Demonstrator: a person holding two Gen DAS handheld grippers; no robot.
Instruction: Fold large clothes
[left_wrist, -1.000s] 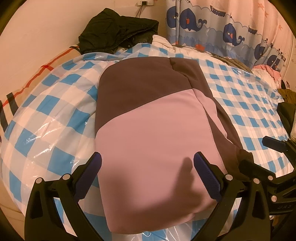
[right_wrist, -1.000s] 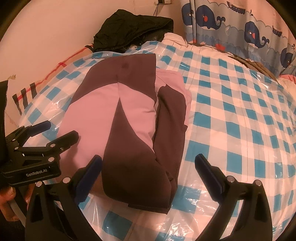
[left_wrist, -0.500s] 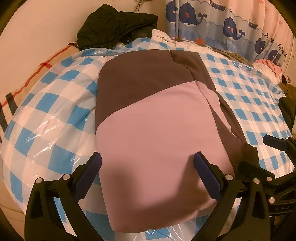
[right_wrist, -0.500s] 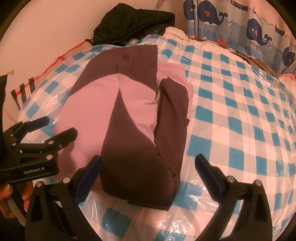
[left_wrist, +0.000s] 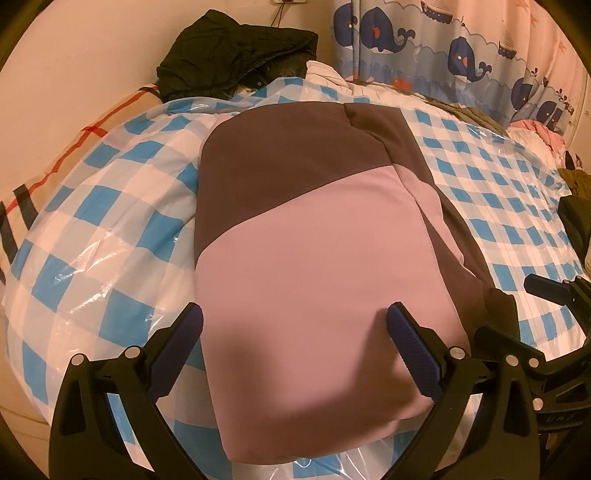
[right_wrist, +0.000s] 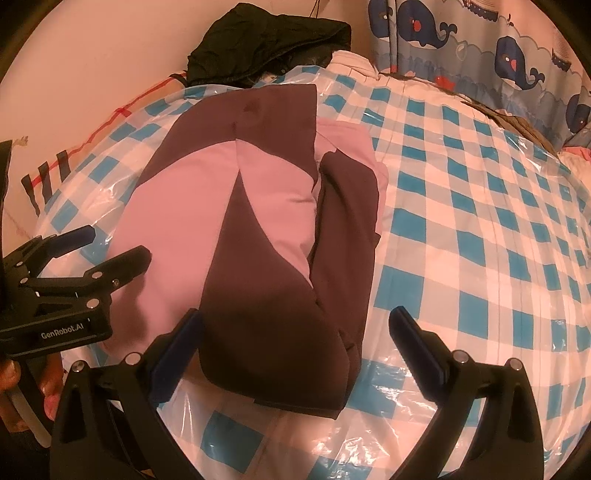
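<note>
A pink and dark brown garment lies folded lengthwise on the blue-checked bed. In the right wrist view the same garment shows a brown sleeve laid along its right side. My left gripper hangs open over the garment's near pink end, nothing between its fingers. My right gripper is open too, above the near brown end. The left gripper appears at the left of the right wrist view, held by a hand. The right gripper shows at the right of the left wrist view.
The bed cover is under clear plastic film. A black jacket is piled at the far wall. A whale-print curtain hangs at the back right. Pink clothing lies at the far right edge.
Both grippers have crept slightly forward and lower over the garment's near end. The garment itself has not moved, and both grippers stay open.
</note>
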